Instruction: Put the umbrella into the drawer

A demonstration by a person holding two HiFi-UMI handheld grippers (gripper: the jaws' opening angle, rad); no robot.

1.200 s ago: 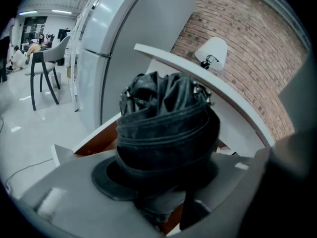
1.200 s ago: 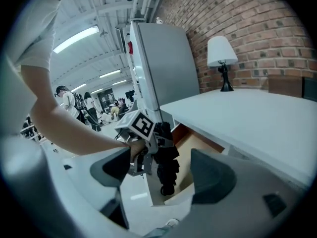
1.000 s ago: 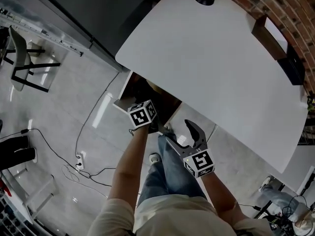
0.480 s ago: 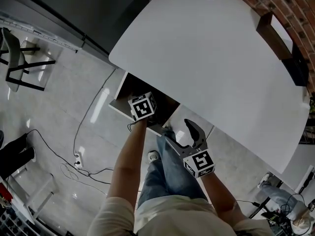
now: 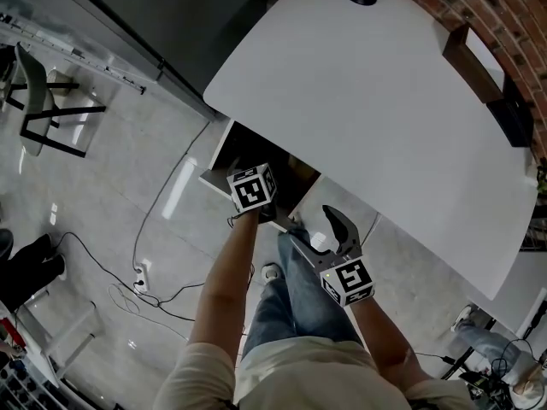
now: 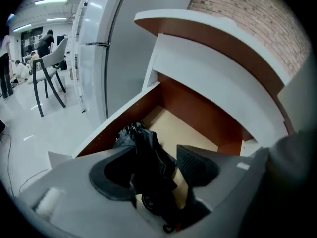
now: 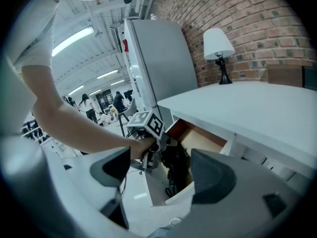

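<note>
The umbrella [image 6: 146,165], black and folded up, is down inside the open drawer [image 6: 181,130]. It lies closer to the left side wall, and its little strap loop is at the front end, nearest me. My left gripper [image 6: 157,157] is right over it with the jaws spread wide. The umbrella sits between them, but the right-hand pad is clear of it with bare drawer bottom showing in the gap, so I'm not squeezing anything. On the other side the jaw is so close to the fabric that I can't tell whether it touches.

My right gripper [image 7: 161,157] is held back from the drawer, just above my leg. It points toward the drawer with its jaws wide too, and nothing is between them.

The drawer is pulled out from under a big white desk [image 5: 367,118]. A lamp [image 7: 218,43] stands at the far end of the desk, against the brick wall [image 7: 257,19]. From the head view you can see cables [image 5: 145,259] trailing over the pale floor to my left, and a chair [image 5: 34,101] well off to that side.
</note>
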